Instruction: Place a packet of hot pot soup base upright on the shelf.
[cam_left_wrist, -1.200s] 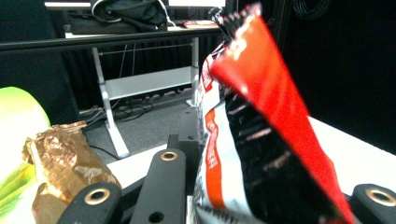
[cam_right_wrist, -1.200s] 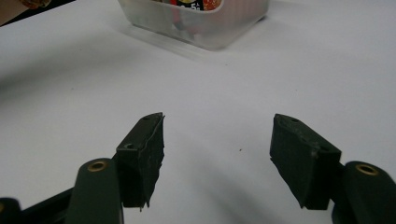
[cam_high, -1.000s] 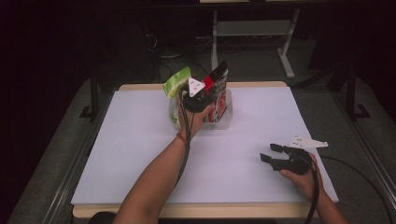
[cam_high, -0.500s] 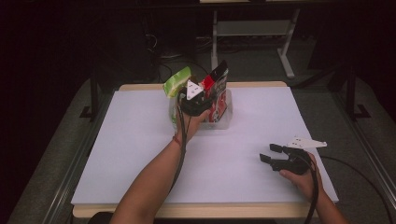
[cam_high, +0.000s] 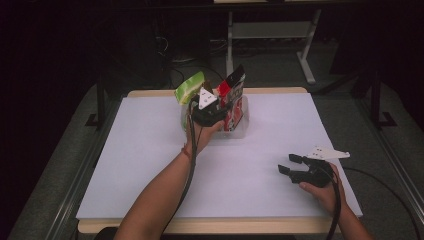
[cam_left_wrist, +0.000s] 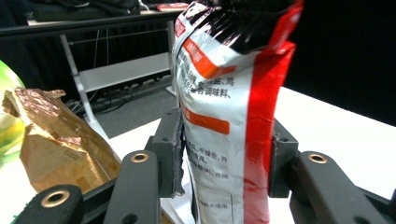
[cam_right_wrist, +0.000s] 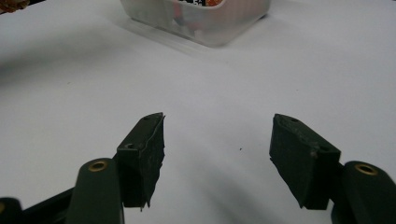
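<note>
A red, white and black snack bag (cam_high: 233, 92) (cam_left_wrist: 224, 116) stands upright in a clear plastic tub (cam_high: 242, 131) (cam_right_wrist: 205, 23) at the far middle of the table. My left gripper (cam_high: 222, 107) (cam_left_wrist: 226, 140) reaches over the tub with the bag between its jaws. They have just been opening; the pads (cam_left_wrist: 170, 149) sit at the bag's sides without squeezing it. My right gripper (cam_high: 286, 163) (cam_right_wrist: 217, 140) rests open near the table's front right, with bare white surface between its pads.
A green bag (cam_high: 189, 87) (cam_left_wrist: 7, 126) leans out of the tub's left side, and a crumpled gold-brown bag (cam_left_wrist: 56, 144) sits beside it. The white table (cam_high: 140, 165) has a wooden edge; dark floor, cables and a desk frame (cam_high: 270, 30) lie beyond.
</note>
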